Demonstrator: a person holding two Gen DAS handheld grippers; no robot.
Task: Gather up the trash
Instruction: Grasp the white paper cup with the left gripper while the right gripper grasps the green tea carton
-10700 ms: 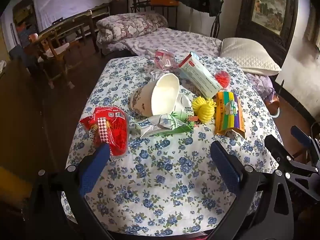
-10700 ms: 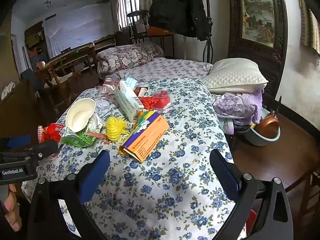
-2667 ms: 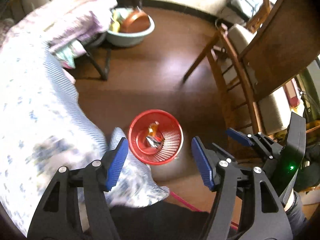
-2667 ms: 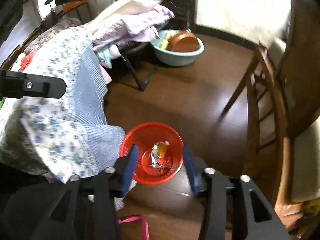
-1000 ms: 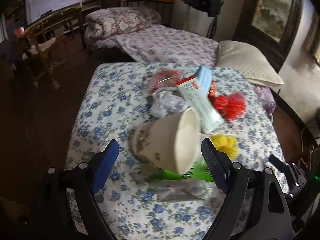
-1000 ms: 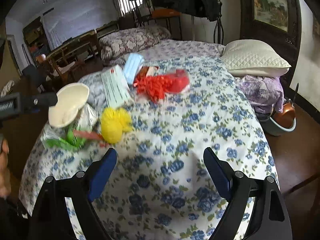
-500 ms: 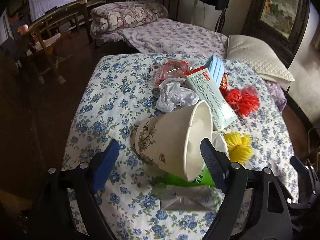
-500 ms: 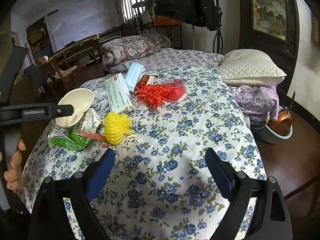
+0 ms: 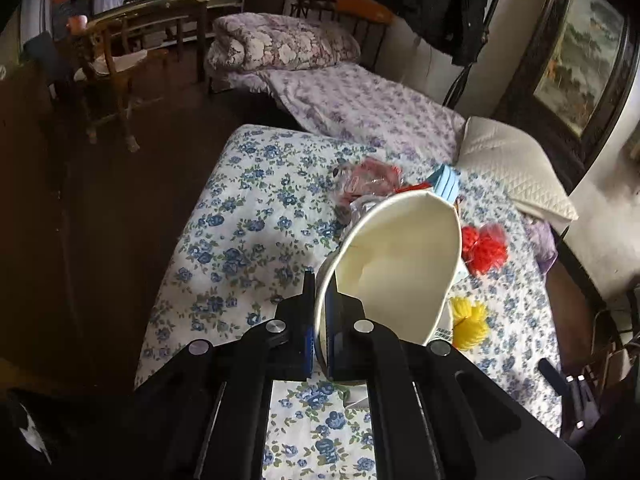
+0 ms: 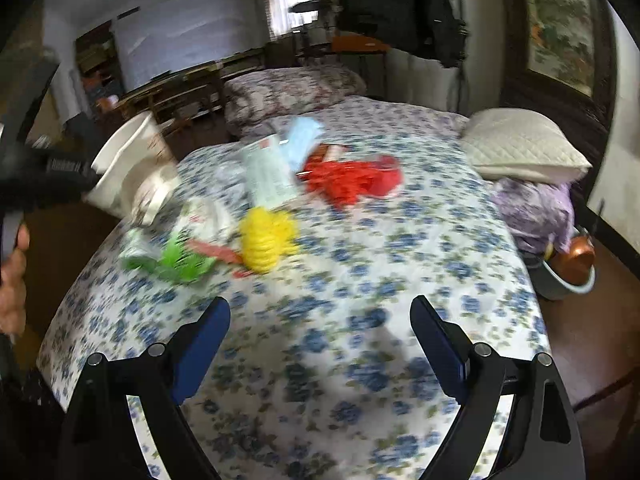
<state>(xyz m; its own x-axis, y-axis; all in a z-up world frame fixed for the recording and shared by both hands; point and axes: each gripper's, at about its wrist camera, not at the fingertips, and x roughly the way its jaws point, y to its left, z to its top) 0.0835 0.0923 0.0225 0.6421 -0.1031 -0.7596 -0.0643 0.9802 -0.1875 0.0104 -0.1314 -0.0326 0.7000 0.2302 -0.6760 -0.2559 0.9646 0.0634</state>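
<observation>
Left gripper (image 9: 318, 326) at lower centre of the left wrist view, blue-padded fingers (image 9: 308, 336) pinched on the rim wall of a paper cup (image 9: 394, 268): one pad outside, one inside. The cup is cream-white inside, smooth, tapered, mouth squashed to an oval, and fills mid-frame above the floral tablecloth (image 9: 248, 216). In the right wrist view the same cup (image 10: 128, 172) sits at upper left, printed pattern on its outer wall too smeared to read; the cup seems raised off the cloth, though motion blur leaves this unsure. The person's hand (image 10: 12, 276) shows at the far left edge. Right gripper (image 10: 320, 344) at bottom centre, fingers spread wide with nothing between them, over the blue-flowered cotton. Remaining litter lies in mid-frame: a yellow yarn pom-pom (image 10: 266, 240), fuzzy and round; a green crumpled wrapper (image 10: 172, 258) to its left; a red netted bundle (image 10: 352, 178), shiny; a flat white carton (image 10: 268, 174) with a red mark, lettering illegible; a pale blue face mask (image 10: 302, 140) behind it. A quilted cream pillow (image 10: 524, 146) at right. No brand or label can be read in either view.
</observation>
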